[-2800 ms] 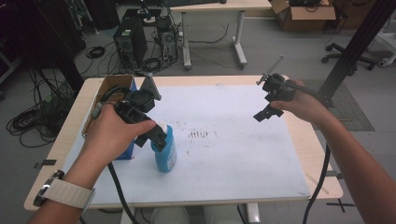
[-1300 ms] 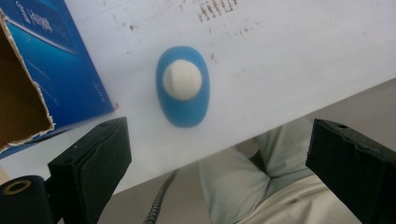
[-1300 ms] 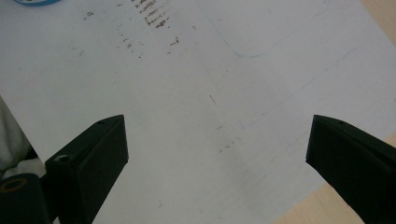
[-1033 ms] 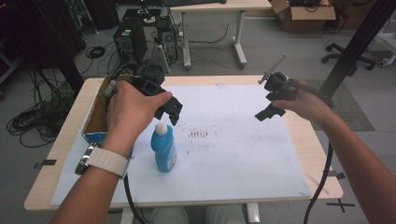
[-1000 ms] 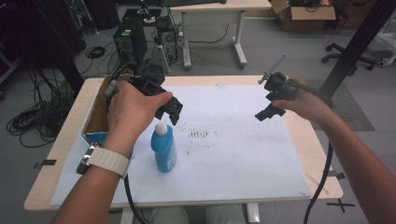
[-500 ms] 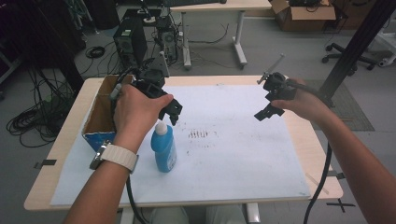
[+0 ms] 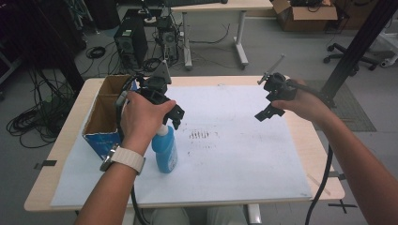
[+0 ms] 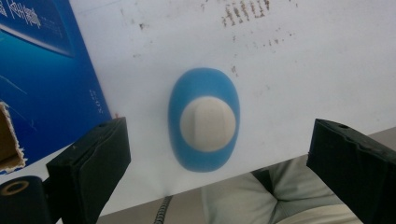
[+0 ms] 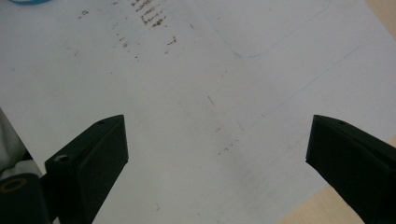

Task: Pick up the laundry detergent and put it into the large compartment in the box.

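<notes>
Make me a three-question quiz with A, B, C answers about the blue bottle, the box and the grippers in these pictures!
1. Where does the blue bottle stand?
A. inside the cardboard box
B. on the white sheet, just right of the box
C. on the floor

2. What colour is the bottle's cap?
A. white
B. red
C. black

3. How do the jaws of the left hand-held gripper stand?
A. shut on the bottle
B. shut on nothing
C. wide open above the bottle

Answers:
1 B: the high view shows it upright on the white sheet, beside the cardboard box.
2 A: the left gripper view looks down on a white cap over the blue body.
3 C: in that view the two black jaws stand far apart, with the bottle between and below them, untouched.
</notes>
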`<state>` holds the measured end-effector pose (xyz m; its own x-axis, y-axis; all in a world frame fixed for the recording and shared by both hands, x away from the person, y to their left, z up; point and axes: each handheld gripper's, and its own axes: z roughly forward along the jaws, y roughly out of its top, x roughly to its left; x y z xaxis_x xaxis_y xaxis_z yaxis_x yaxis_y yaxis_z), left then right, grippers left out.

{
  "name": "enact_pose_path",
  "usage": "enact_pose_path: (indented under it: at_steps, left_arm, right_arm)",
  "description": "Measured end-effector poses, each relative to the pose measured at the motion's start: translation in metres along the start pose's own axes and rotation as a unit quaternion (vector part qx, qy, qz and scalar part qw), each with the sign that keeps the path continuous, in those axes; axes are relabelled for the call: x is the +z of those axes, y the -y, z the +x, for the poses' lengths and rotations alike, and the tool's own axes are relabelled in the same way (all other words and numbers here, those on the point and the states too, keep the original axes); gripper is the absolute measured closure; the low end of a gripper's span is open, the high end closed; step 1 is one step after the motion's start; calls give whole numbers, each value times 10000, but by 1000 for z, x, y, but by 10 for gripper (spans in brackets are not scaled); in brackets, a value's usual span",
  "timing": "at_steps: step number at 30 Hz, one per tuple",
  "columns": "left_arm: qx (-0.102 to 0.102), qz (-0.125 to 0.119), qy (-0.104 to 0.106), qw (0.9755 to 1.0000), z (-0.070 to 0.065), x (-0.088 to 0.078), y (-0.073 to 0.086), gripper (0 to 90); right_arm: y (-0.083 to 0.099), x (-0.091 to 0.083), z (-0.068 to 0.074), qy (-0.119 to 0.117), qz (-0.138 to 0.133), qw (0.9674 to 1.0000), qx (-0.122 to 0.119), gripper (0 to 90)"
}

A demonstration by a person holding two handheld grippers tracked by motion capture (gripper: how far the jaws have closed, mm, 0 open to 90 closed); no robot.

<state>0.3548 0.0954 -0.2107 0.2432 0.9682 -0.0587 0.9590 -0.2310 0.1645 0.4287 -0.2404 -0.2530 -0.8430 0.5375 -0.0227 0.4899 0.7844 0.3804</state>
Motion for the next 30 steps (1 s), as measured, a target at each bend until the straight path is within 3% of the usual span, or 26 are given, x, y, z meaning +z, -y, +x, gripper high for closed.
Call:
enact_pose_path:
  at_steps: [30]
  left_arm:
    - [-179,184,-40,9997,3,48,1,65]
  right_arm:
    - [1,5,-2,-42,17,10000,1,56]
